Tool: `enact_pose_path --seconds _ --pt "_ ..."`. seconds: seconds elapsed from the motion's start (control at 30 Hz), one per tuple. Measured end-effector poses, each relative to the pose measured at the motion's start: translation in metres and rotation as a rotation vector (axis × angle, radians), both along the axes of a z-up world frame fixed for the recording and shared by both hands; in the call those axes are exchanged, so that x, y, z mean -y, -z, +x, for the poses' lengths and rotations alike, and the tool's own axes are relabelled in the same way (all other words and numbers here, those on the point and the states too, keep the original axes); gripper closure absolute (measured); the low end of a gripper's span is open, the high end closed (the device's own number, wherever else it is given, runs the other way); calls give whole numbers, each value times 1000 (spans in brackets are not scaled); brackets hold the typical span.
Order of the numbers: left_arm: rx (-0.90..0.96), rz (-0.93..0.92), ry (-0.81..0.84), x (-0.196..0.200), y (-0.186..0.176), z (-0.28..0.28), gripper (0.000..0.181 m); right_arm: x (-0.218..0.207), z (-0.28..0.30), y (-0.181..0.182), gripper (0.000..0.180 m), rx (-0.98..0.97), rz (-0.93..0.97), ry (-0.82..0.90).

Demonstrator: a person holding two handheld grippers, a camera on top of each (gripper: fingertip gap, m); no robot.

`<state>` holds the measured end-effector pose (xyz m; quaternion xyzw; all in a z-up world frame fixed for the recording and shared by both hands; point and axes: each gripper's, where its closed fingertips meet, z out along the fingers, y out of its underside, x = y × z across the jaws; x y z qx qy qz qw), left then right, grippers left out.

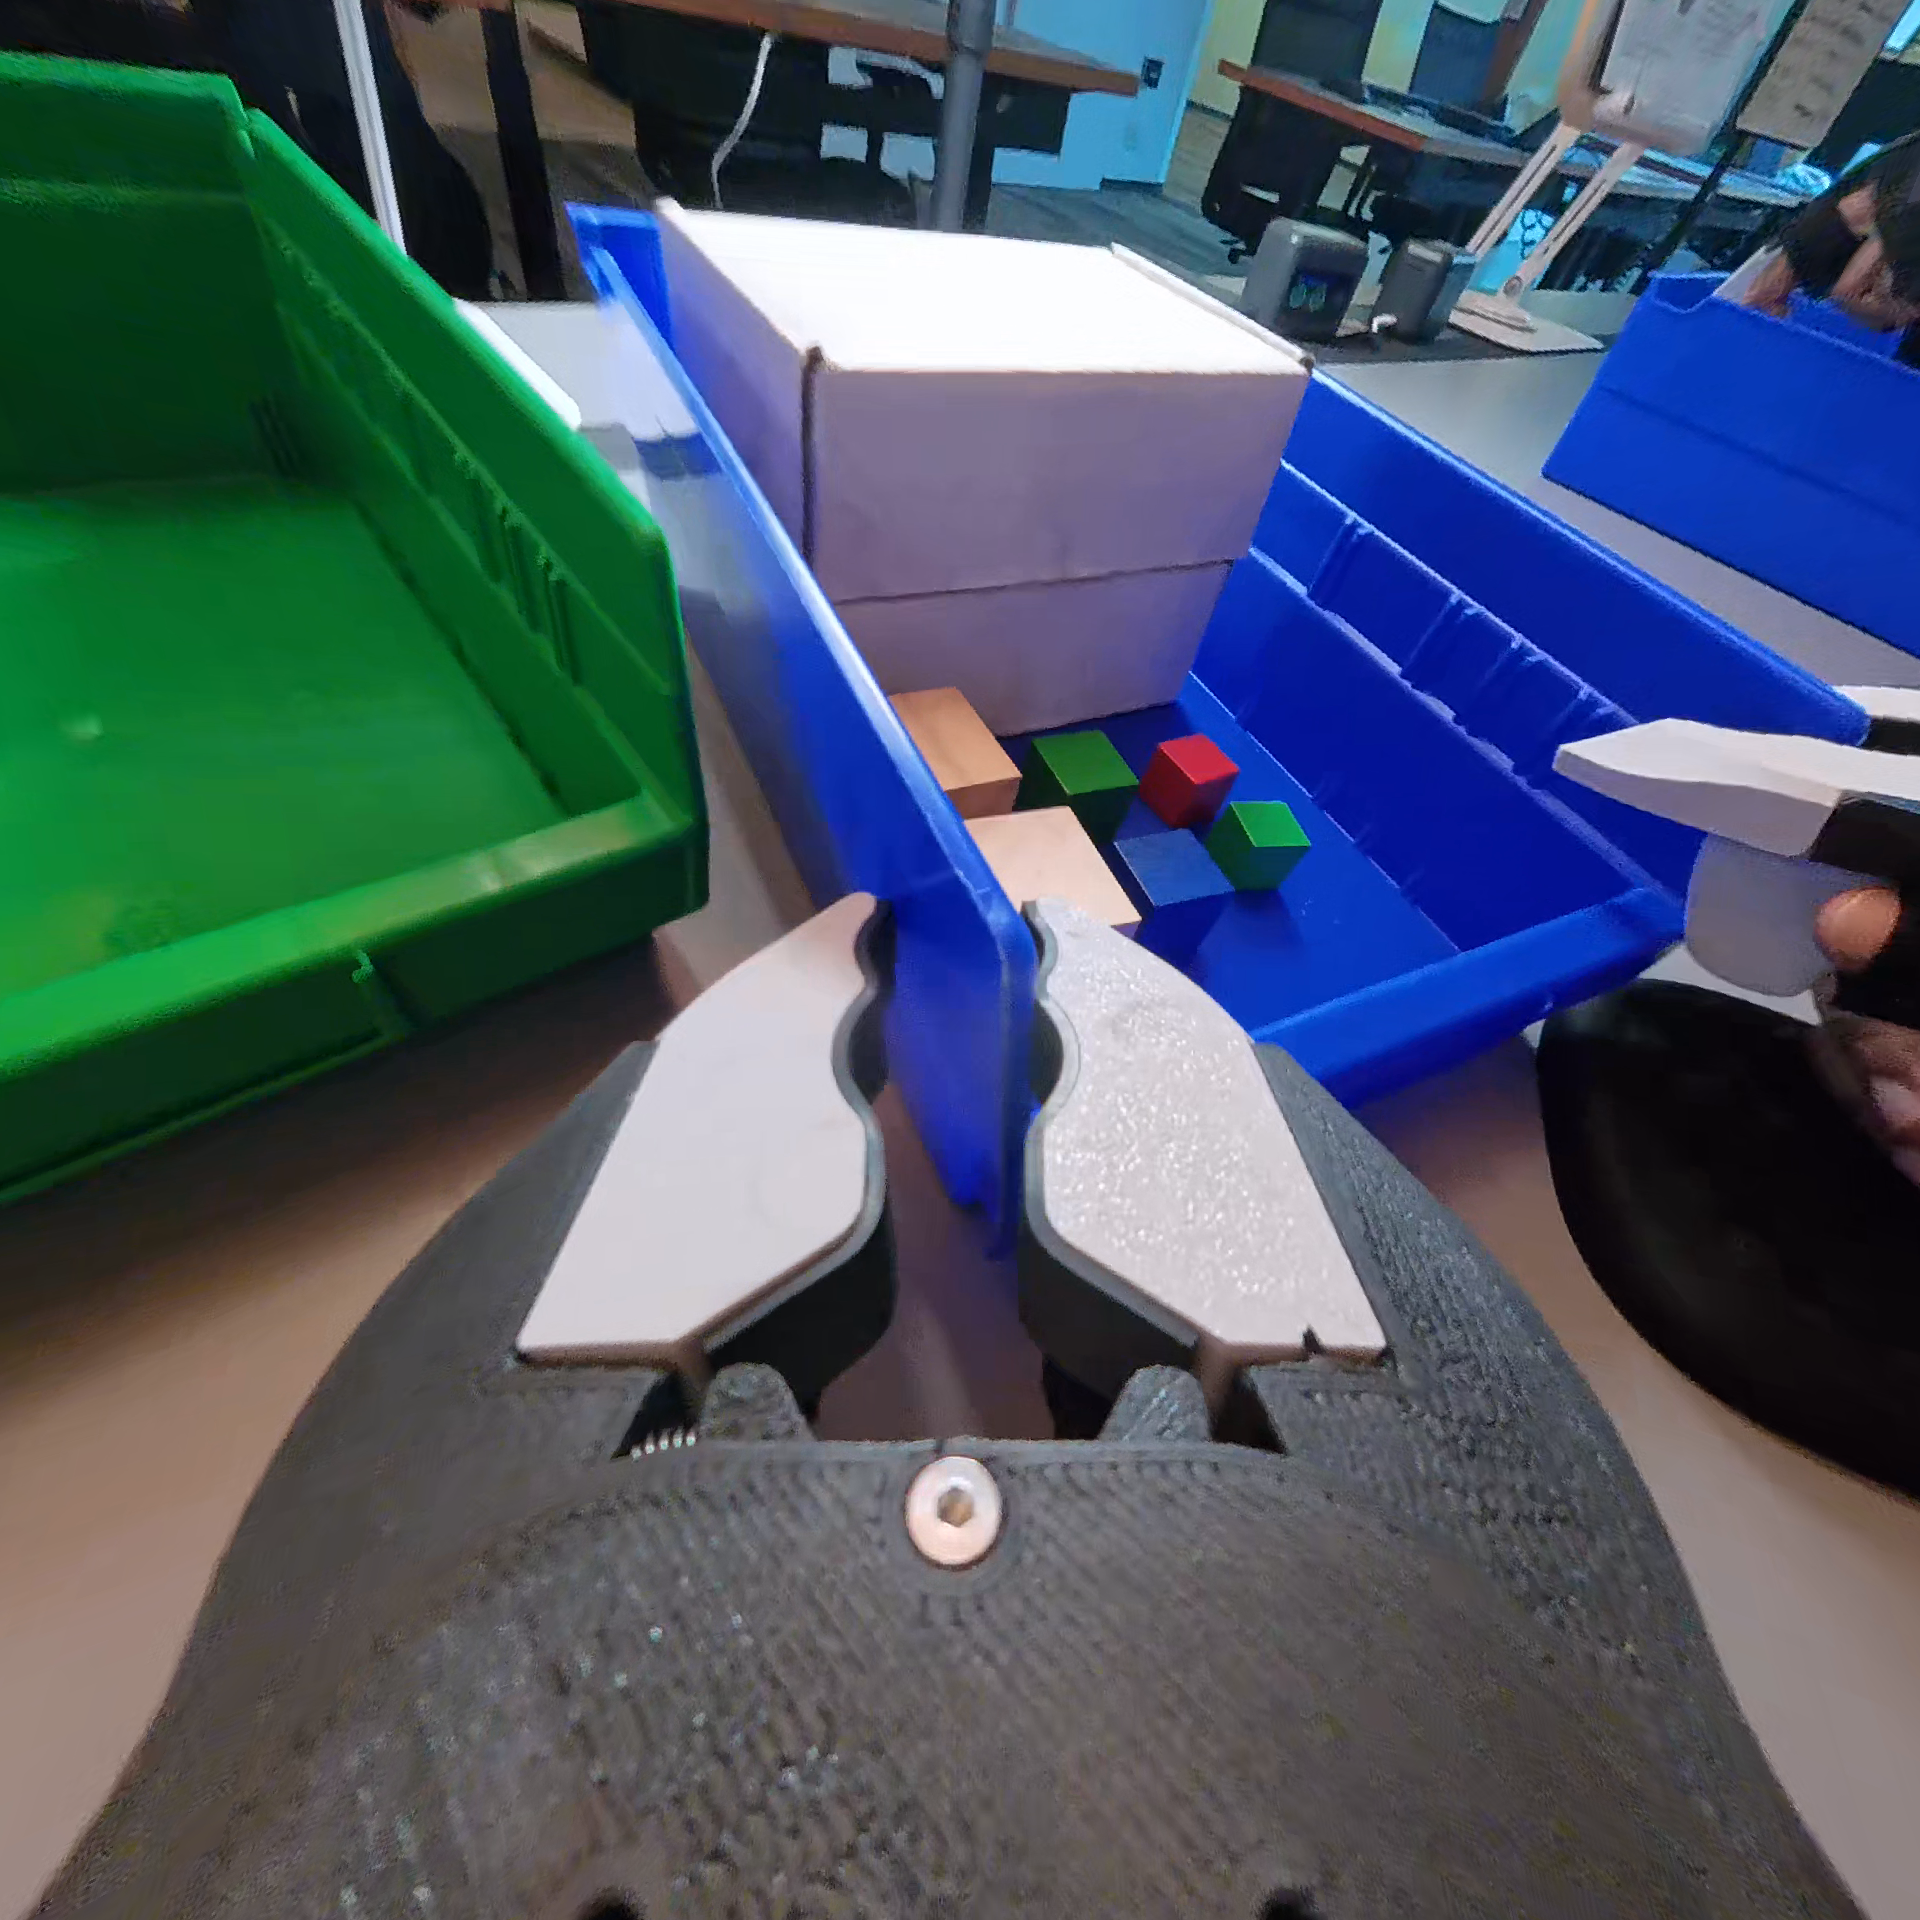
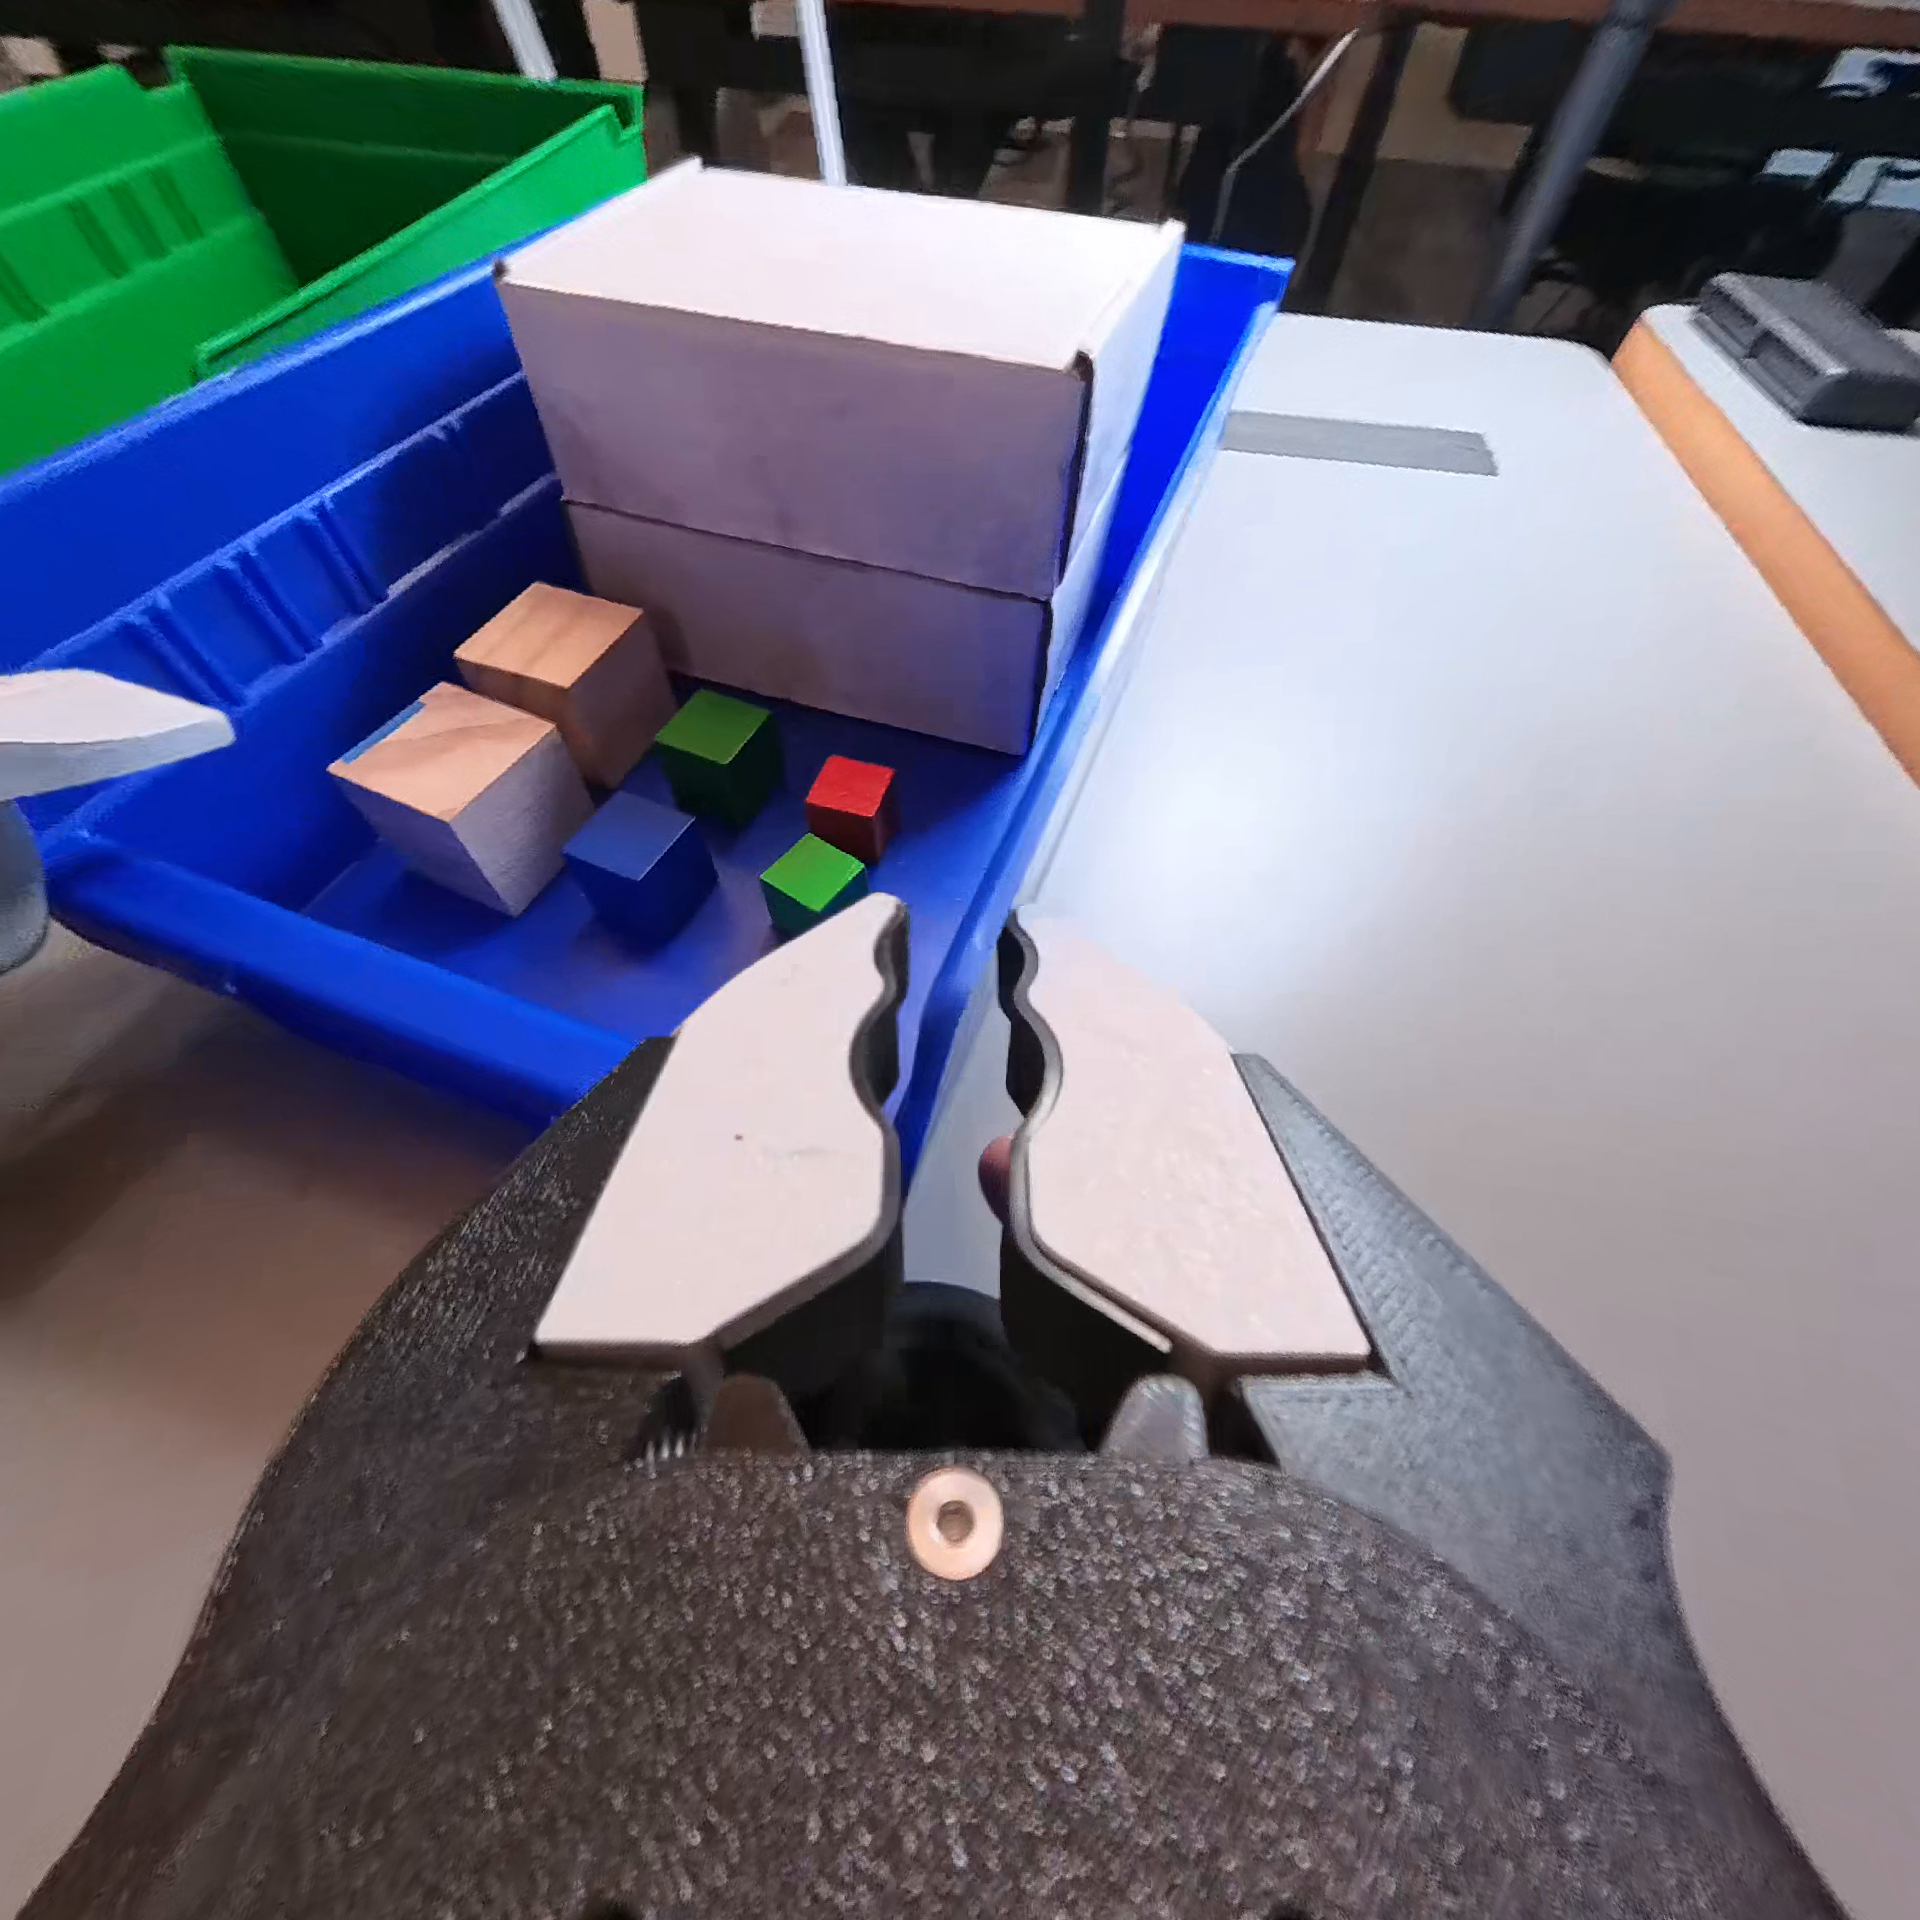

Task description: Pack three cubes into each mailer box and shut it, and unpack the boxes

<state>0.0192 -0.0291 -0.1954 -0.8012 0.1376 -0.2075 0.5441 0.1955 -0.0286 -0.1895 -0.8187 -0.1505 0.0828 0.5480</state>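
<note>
The left gripper [image 1: 958,914] straddled the left side wall of the blue bin [image 1: 1434,862], one finger outside and one inside, the jaws drawn in narrow and pinching that wall. The right gripper [image 2: 951,920] did the same on the bin's opposite wall [image 2: 1049,790], jaws narrow and clamped on the rim.

Ahead of both grippers, inside the bin, stood two white mailer boxes, both closed: the upper mailer box [image 2: 831,384] stacked squarely on the lower mailer box [image 2: 821,623], against the far end. Between the boxes and the grippers lay six cubes, counted: two larger plain wooden cubes, the far wooden cube [image 2: 566,665] and the near wooden cube [image 2: 457,790], touching each other; one blue cube [image 2: 639,862] just beside the near wooden one; two green ones, the larger green cube [image 2: 722,753] and the smaller green cube [image 2: 812,883], the latter just ahead of the right gripper's left fingertip; and one red cube [image 2: 852,805] between them and the boxes.

Off to the left of the left gripper sat one green bin [image 1: 312,665], beside the blue one on the table [image 2: 1455,831]
</note>
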Motion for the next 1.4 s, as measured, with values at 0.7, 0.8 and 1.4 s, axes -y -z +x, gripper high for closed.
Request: enact_pose_path --seconds 0.7,0.8,1.4 --pt "-107 248 -262 67 -168 -150 165 25 -145 -161 164 -141 215 -291" --pt "-90 266 -363 86 -180 -204 166 27 -205 -162 162 -184 170 -406" --pt "-11 120 -608 134 -69 -407 168 49 -428 -34 159 -105 -46 -708"
